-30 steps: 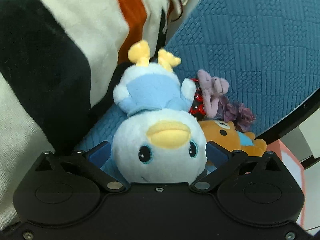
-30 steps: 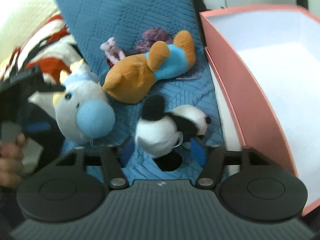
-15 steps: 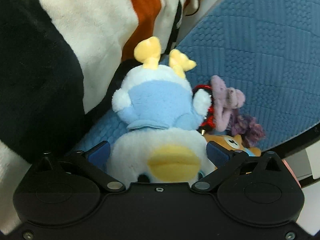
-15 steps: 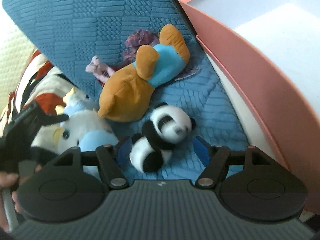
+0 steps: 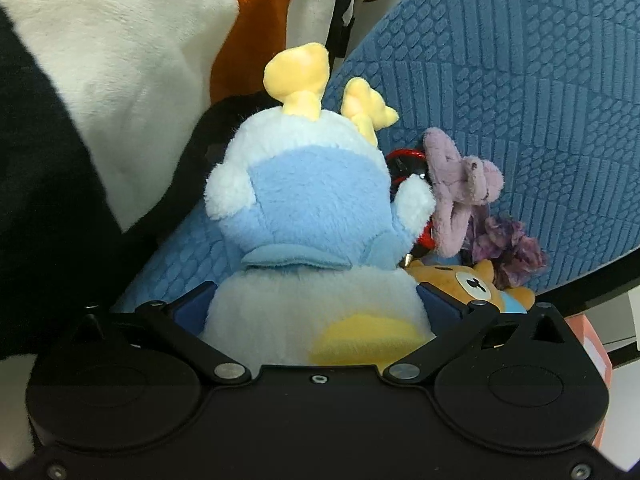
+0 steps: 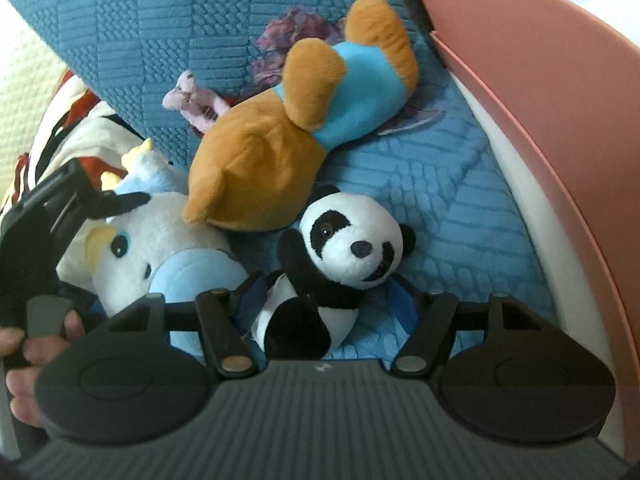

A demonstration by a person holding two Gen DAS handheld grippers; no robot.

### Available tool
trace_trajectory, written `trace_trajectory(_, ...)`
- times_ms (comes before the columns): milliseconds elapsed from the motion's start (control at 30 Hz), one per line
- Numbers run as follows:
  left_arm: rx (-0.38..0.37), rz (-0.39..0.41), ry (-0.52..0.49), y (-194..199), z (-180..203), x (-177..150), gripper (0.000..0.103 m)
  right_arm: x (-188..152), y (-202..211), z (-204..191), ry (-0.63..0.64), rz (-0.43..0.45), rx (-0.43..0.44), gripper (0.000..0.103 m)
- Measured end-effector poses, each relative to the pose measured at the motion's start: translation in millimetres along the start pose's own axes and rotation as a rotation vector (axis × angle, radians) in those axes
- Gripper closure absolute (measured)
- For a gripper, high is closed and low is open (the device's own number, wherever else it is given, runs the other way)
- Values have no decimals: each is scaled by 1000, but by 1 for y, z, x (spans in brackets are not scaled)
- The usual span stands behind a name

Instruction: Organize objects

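Blue cushion [image 6: 440, 200]: panda plush [image 6: 336, 276] between closing right gripper [image 6: 328, 304] jaws, ungripped.

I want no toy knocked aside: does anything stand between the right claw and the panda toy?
Nothing visible does. The panda toy already lies between the fingers of the right claw, whose jaws are closing, with blue cushion on its right. The brown bear toy lies just behind the panda's head, not in the way.

Left gripper [image 5: 316, 304]: black housing, round caps, silver pivot screws, dark-blue pads. Right gripper [image 6: 326, 300]: grey ribbed housing.
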State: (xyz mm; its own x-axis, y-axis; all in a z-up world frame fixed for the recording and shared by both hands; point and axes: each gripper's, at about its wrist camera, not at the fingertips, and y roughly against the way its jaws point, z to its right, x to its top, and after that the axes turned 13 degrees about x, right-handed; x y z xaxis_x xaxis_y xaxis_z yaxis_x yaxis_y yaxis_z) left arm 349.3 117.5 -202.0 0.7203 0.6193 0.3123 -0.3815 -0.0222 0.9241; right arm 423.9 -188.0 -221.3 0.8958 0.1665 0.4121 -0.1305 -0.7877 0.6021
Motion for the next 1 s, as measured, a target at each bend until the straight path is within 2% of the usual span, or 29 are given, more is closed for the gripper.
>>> trace_trajectory(167, 19, -18, -13, -10, 8, 5, 0, 4, 0, -4, 47, -13, -7, 45)
trace_trajectory(200, 21, -23, -16, -13, 8, 5, 0, 5, 2, -5, 60, -14, -9, 49)
trace_trajectory(233, 23, -29, -18, -15, 9, 6, 0, 6, 4, -5, 73, -14, -10, 57)
trace_trajectory(600, 51, -45, -37, -27, 17, 5, 0, 5, 24, -20, 289, -13, -94, 60)
trace_trajectory(767, 42, -38, -52, -15, 14, -1, 8, 9, 32, -18, 308, -14, -124, 62)
trace_trajectory(1000, 3, -15, -116, 7, 10, -24, 13, -2, 45, -20, 322, -20, -137, 63)
